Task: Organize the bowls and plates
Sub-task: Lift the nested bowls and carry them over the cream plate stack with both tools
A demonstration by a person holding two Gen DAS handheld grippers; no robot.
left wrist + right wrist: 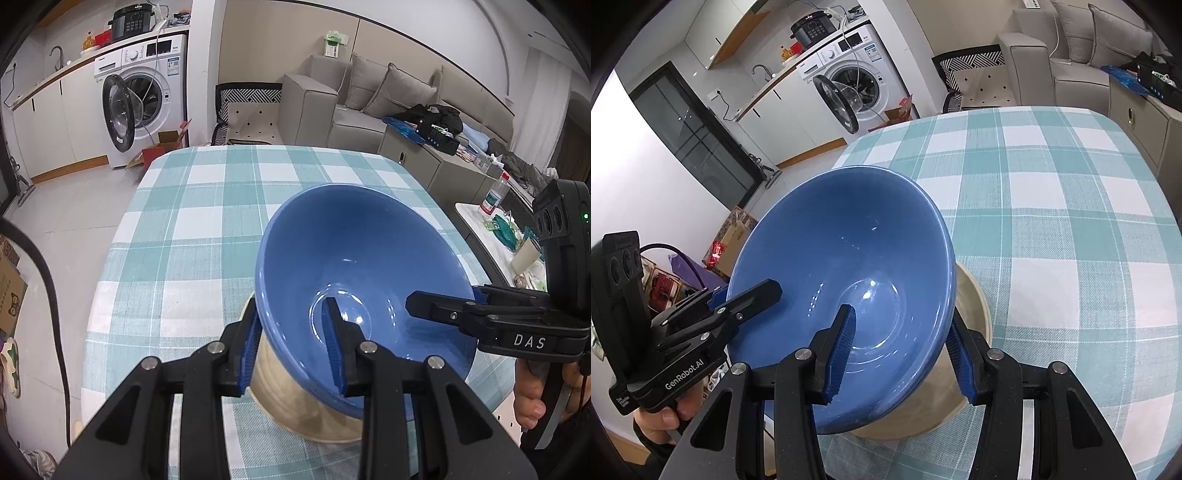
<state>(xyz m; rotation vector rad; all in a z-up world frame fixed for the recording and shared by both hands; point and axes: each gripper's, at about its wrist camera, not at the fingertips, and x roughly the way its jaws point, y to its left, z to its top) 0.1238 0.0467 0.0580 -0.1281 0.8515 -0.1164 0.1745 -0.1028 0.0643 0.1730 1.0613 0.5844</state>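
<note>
Both grippers, left gripper [291, 347] and right gripper [901, 350], clamp the blue bowl's [354, 266] rim, lower frame, nested in tan bowl [295, 398] on bench [192, 229]. Stacking looks nearly done; release remains.

Left gripper [291, 350] angled downward, its blue-padded fingers [334, 343] clamped across one wall, one inside and one outside. Right gripper [899, 354] likewise angled downward, gripping the opposite wall between its pads [842, 349]. A hand [535, 398] holds each gripper's handle from below.
</note>
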